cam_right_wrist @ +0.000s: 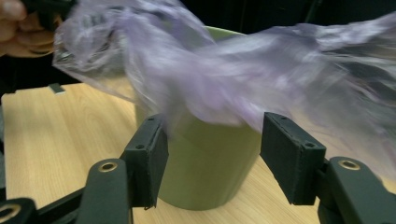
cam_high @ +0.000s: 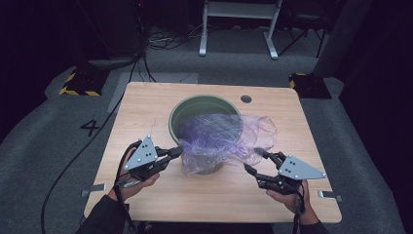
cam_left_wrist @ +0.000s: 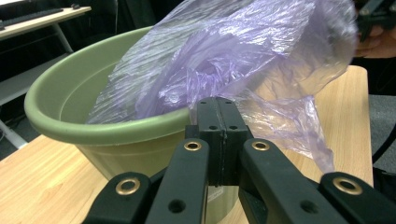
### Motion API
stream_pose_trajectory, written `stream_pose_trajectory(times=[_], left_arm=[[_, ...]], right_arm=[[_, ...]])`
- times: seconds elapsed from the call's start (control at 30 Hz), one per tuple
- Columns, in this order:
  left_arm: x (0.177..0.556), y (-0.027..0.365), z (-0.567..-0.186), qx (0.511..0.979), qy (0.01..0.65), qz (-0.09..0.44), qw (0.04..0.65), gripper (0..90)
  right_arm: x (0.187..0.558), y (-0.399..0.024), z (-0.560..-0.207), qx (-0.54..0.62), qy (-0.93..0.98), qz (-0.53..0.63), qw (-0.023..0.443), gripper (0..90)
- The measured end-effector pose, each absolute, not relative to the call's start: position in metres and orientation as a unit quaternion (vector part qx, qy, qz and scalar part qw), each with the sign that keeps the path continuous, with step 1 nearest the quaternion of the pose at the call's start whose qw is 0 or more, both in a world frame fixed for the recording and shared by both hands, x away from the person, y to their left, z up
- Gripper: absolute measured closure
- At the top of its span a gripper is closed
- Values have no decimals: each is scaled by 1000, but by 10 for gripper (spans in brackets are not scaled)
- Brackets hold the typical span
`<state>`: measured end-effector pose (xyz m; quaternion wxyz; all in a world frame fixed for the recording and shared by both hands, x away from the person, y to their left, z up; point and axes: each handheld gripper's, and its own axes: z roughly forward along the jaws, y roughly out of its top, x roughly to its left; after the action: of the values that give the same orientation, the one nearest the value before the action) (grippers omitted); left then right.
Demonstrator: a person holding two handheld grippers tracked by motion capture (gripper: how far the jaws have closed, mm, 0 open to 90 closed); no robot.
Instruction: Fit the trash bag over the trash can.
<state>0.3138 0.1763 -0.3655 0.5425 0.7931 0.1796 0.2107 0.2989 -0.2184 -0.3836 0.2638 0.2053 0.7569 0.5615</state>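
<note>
The purple plastic bag (cam_high: 221,139) is draped over the green bucket (cam_high: 204,105) at the middle of the table (cam_high: 146,204), partly inside it and spilling over the near and right rim. The bag's near-left edge is pinched in the closed left gripper (cam_high: 176,152). The right gripper (cam_high: 257,161) is held just right of the bag, jaws apart, nothing clamped. The bag is seen as thin, translucent and crinkled, blurred at the right.

One legible marking: a black numeral "4" (cam_high: 90,127) on the grey carpeted floor (cam_high: 44,146), left of the light wooden tabletop (cam_high: 146,105). No other readable text found.
</note>
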Motion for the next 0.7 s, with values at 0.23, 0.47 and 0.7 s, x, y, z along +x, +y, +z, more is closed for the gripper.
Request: stream_pose_trajectory(times=[0.23,0.47,0.7], left_arm=[[316,178,-371,797,182,209,537,898],[314,180,-372,796,184,209,538,898],[314,179,-373,798,185,209,534,894]], right_arm=[[309,-229,-388,236,747,570,246,530],[305,-228,-386,221,755,579,214,346],[299,-230,-381,220,744,604,184,294]])
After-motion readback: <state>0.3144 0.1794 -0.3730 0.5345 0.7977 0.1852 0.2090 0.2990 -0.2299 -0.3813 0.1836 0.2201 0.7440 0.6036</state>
